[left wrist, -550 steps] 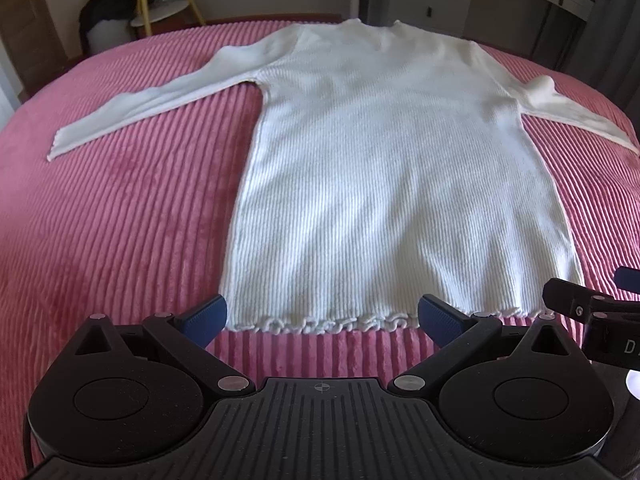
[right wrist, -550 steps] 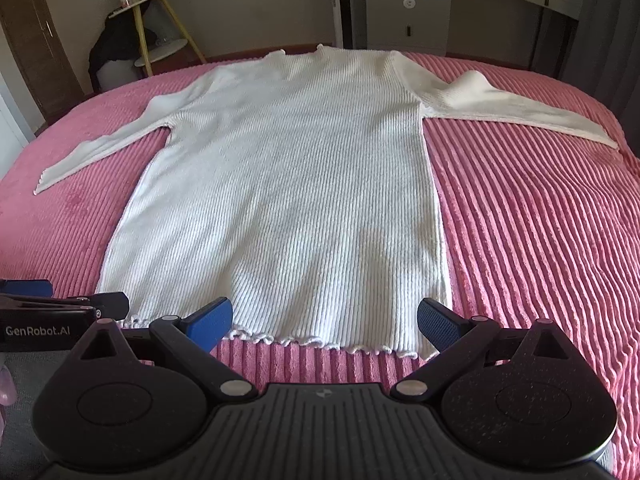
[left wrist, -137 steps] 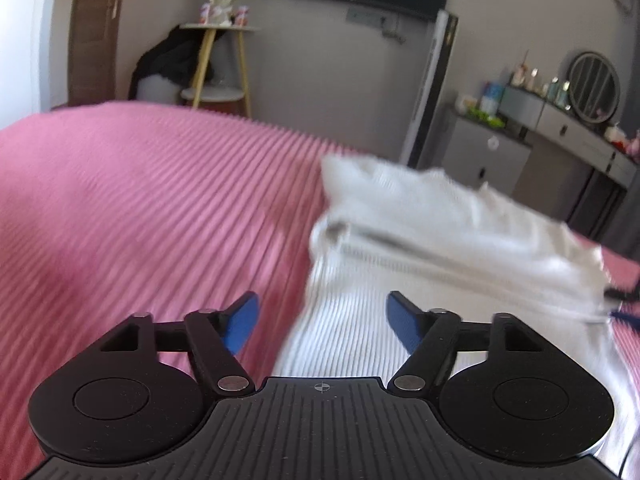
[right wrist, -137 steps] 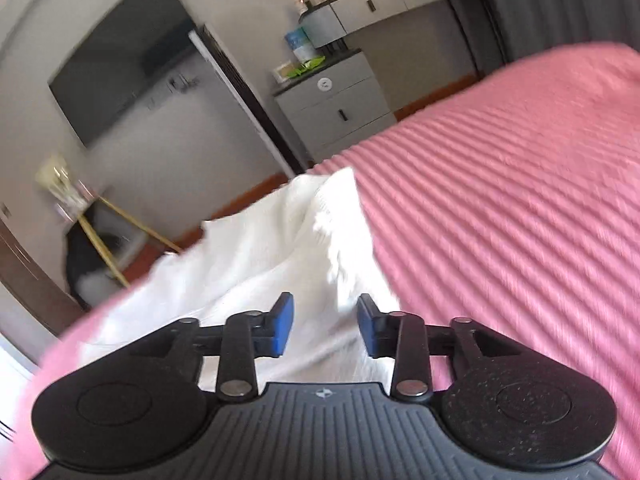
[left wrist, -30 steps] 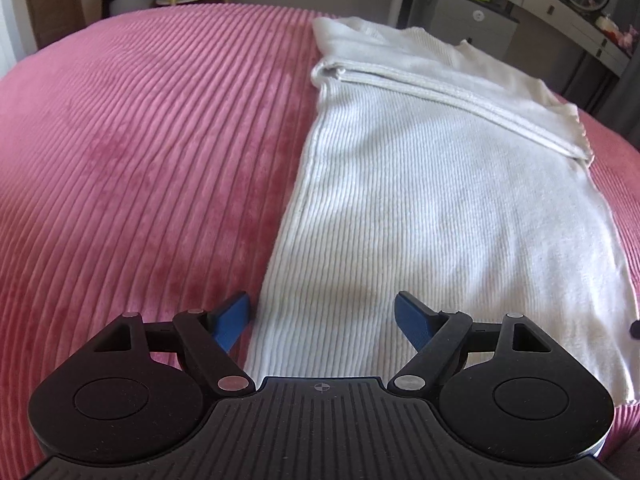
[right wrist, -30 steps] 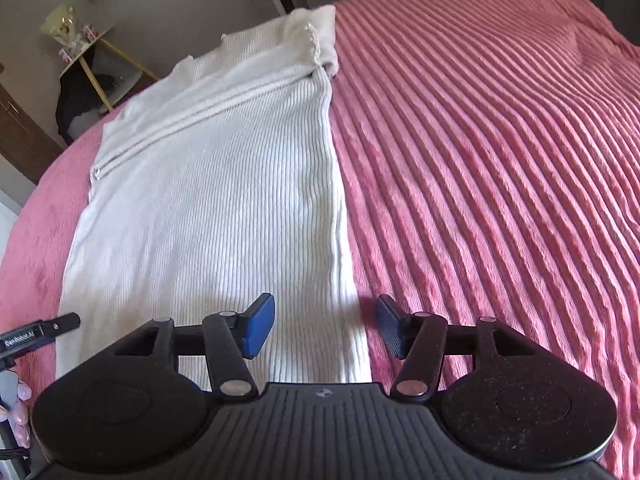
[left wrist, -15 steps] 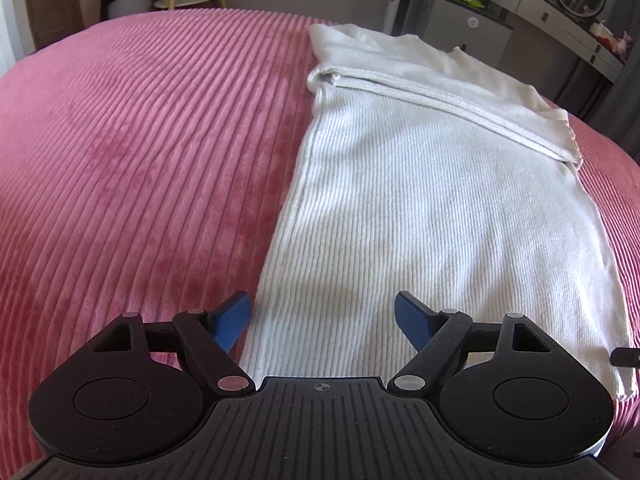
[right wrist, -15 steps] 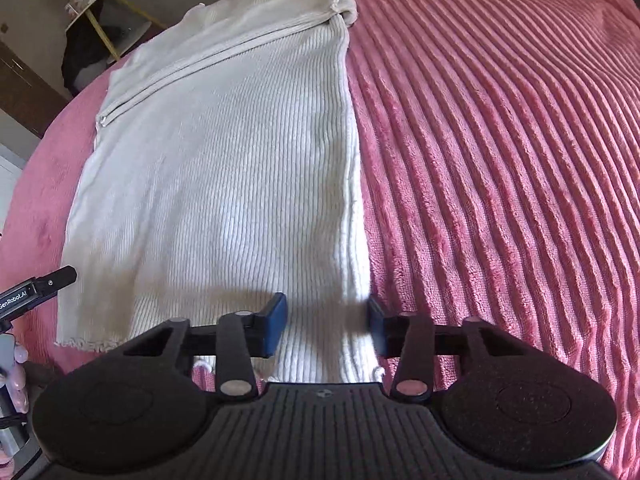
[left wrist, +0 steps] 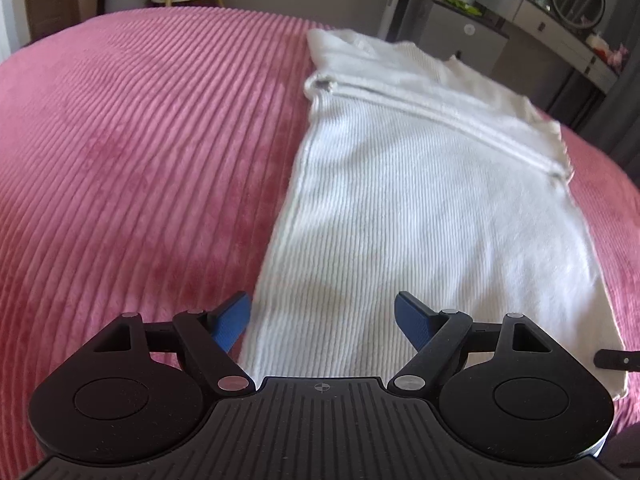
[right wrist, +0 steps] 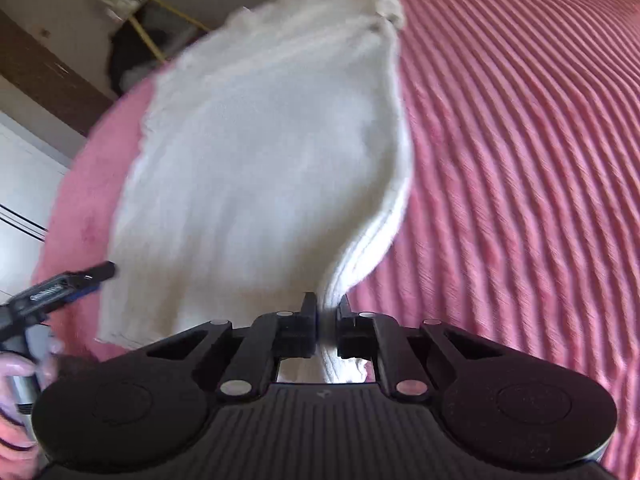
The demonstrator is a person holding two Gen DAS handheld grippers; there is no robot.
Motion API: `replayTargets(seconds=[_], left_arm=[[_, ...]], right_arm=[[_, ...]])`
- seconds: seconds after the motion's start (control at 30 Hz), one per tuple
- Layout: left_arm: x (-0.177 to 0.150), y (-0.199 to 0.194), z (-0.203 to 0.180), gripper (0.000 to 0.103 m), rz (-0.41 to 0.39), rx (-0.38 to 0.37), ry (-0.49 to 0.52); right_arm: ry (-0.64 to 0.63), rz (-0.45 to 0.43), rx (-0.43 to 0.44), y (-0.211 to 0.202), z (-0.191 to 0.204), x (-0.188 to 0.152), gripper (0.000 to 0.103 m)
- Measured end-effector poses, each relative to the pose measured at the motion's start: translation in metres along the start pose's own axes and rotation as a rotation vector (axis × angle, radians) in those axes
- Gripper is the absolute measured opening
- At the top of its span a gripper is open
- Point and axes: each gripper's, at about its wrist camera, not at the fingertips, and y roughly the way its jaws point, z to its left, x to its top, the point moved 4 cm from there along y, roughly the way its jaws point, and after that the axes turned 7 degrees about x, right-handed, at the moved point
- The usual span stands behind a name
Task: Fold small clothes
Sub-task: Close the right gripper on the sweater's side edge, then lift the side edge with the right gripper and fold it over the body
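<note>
So the white sweater (left wrist: 420,220) is lying flat on the pink bedspread (left wrist: 140,160), sleeves already folded in across the chest, hem end nearest the cameras.

Left side first: the left gripper (left wrist: 322,322) hangs over the hem's left corner with its jaws spread wide, nothing pinched, same as a second ago. It hasn't really budged.

The right side is where the change is. The right gripper (right wrist: 326,320) was half open over the hem's right corner a second ago; now it's clamped down on that edge, and you can see the knit bunched into a ridge running up from the pads. So one corner is caught and the other isn't, and my guess is the left needs to bite before the hem can be carried up toward the collar.

Writing: there's a white label on the left gripper's arm in the right view, but it's too blurred to read.
</note>
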Motion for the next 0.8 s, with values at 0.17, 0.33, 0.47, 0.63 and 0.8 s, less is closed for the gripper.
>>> replayTargets(seconds=[0.17, 0.33, 0.47, 0.63, 0.8], left_arm=[[0.02, -0.009, 0.018, 0.084, -0.027, -0.008, -0.017], [0.028, -0.007, 0.037, 0.084, -0.014, -0.053, -0.05], [0.024, 0.001, 0.039, 0.084, 0.013, -0.089, -0.055], [0.026, 0.006, 0.034, 0.084, -0.009, -0.132, -0.044], [0.039, -0.004, 0.027, 0.09, -0.129, -0.181, 0.002]], right_arm=[[0.104, -0.104, 0.171, -0.009, 0.011, 0.029, 0.008], [0.177, -0.259, 0.291, -0.014, 0.014, 0.071, 0.008], [0.271, -0.365, 0.307, -0.006, 0.002, 0.107, 0.008], [0.327, -0.434, 0.236, 0.014, -0.021, 0.14, 0.008], [0.432, -0.449, 0.188, 0.044, -0.046, 0.16, 0.008]])
